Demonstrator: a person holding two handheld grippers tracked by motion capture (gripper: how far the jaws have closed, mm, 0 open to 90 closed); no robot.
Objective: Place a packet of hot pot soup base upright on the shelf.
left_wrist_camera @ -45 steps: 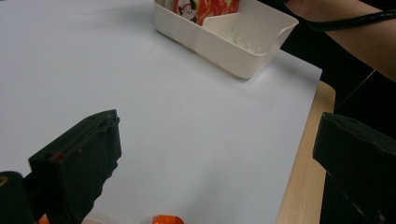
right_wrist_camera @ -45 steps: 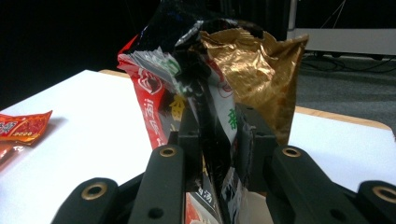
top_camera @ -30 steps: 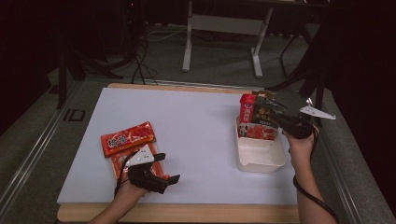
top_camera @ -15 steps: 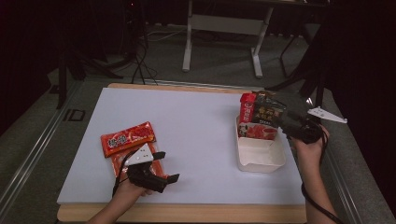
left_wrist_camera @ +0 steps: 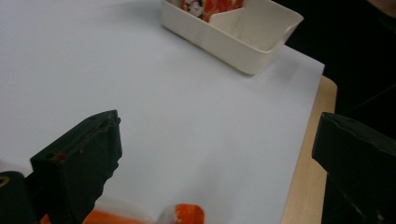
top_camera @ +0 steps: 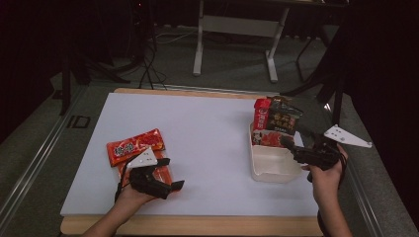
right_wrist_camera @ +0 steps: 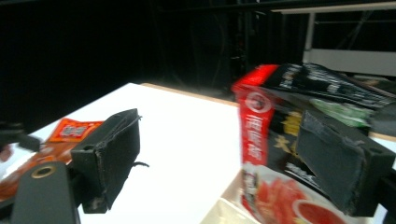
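Two orange snack packets lie at the table's front left, one [top_camera: 134,145] flat and one [top_camera: 159,174] partly under my left gripper [top_camera: 170,174]. That gripper is open with nothing between its jaws, and a corner of the packet [left_wrist_camera: 184,214] shows beneath it. A white tray [top_camera: 269,170] stands at the right, with red and black snack packets [top_camera: 274,123] upright at its far end. My right gripper [top_camera: 291,148] hovers open over the tray's near half and points toward those packets [right_wrist_camera: 280,126].
The white table sheet [top_camera: 207,133] runs between the two groups, with the wooden table edge [top_camera: 197,224] at the front. From the left gripper view the tray [left_wrist_camera: 233,42] stands across the sheet. A metal stand [top_camera: 232,29] rises behind the table.
My right gripper has drawn back from the upright packets toward the tray's near end. The left gripper has barely moved.
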